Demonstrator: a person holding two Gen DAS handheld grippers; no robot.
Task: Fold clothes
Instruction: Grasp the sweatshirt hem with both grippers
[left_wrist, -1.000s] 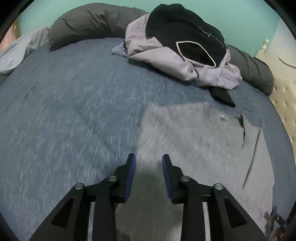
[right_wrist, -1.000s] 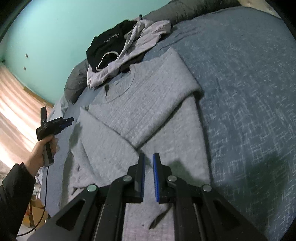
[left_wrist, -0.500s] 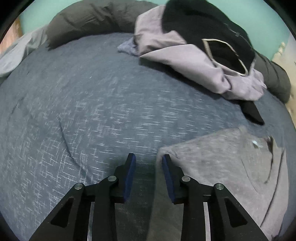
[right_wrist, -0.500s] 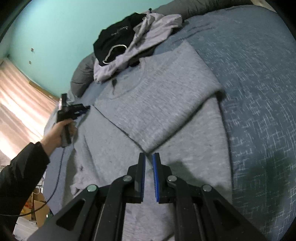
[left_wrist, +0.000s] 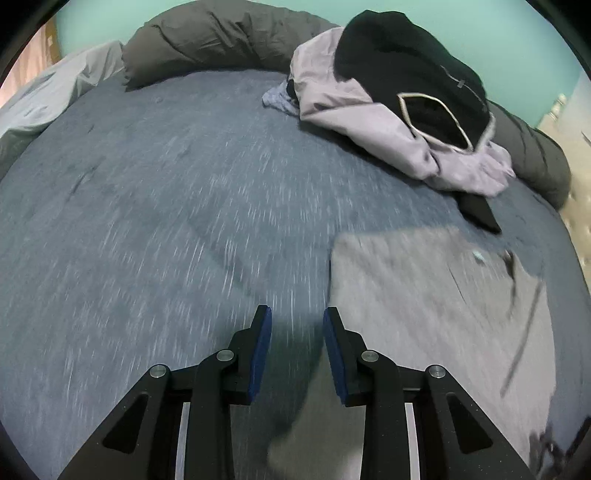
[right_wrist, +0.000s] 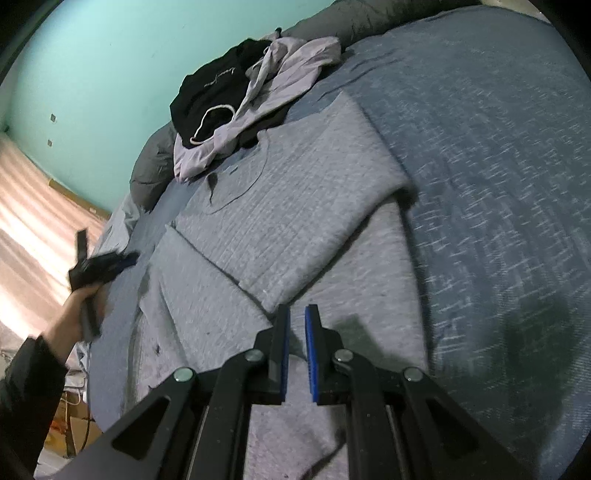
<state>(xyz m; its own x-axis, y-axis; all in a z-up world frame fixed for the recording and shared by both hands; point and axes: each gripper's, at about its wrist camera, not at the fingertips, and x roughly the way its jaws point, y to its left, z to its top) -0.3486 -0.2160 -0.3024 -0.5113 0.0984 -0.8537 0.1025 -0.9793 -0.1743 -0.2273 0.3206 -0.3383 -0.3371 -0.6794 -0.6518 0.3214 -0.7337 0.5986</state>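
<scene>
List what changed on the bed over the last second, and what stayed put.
The left gripper swung off the grey sweater to hover over bare blue bedspread beside its edge; its jaws narrowed slightly, gripping nothing. The sweater's sleeve lies folded across its chest as before, the right gripper stays nearly closed and empty above it, and the clothes pile is unmoved.

Dim, cool indoor light fills both fisheye views, with black corners and the bed bulging into a curve toward the edges. The left view is streaked with motion blur across the bedspread and sweater. In the right view warm light glows through a curtain at left, and soft shadows fall on the bed.
</scene>
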